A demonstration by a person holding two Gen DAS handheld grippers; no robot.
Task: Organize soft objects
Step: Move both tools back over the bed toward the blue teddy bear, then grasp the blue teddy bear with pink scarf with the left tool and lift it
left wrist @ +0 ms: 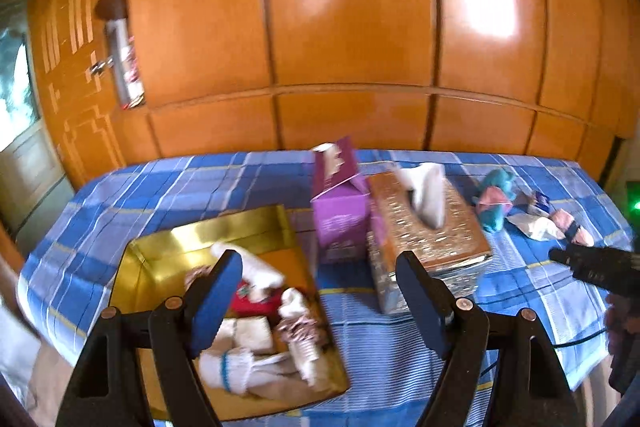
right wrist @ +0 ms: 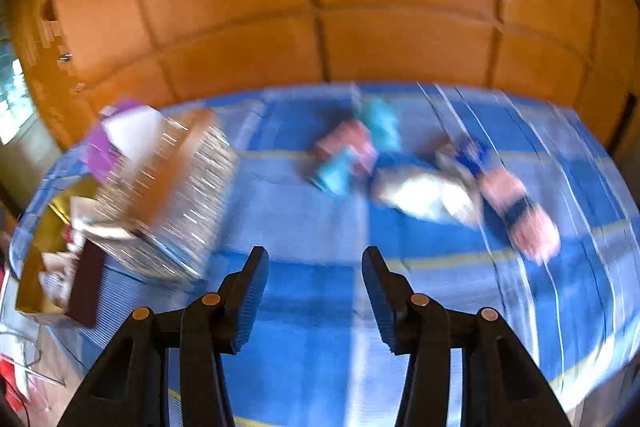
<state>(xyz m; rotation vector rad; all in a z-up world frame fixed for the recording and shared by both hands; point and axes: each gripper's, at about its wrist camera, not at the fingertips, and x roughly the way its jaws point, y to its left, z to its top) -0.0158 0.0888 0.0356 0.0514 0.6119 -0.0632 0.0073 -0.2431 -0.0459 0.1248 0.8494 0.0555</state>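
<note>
You're holding left gripper (left wrist: pixel 320 291) wide open, nothing in it, over gold box (left wrist: pixel 168 247) of socks. Right gripper (right wrist: pixel 316 291) hovering part-open, empty; loose socks (right wrist: pixel 424 195) lying beyond on checked cloth (right wrist: pixel 304 307).

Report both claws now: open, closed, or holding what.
Left claw: open, holding nothing, above the gold box.
Right claw: open, holding nothing, above the blue checked cloth.

1. Bare checked cloth (right wrist: pixel 320 227) lies open mid-frame, ahead of the fingers.
2. Glittery tissue box (right wrist: pixel 172 203) blocks the left.
3. Blurred soft items (right wrist: pixel 424 195), seemingly socks, crowd upper right.
</note>
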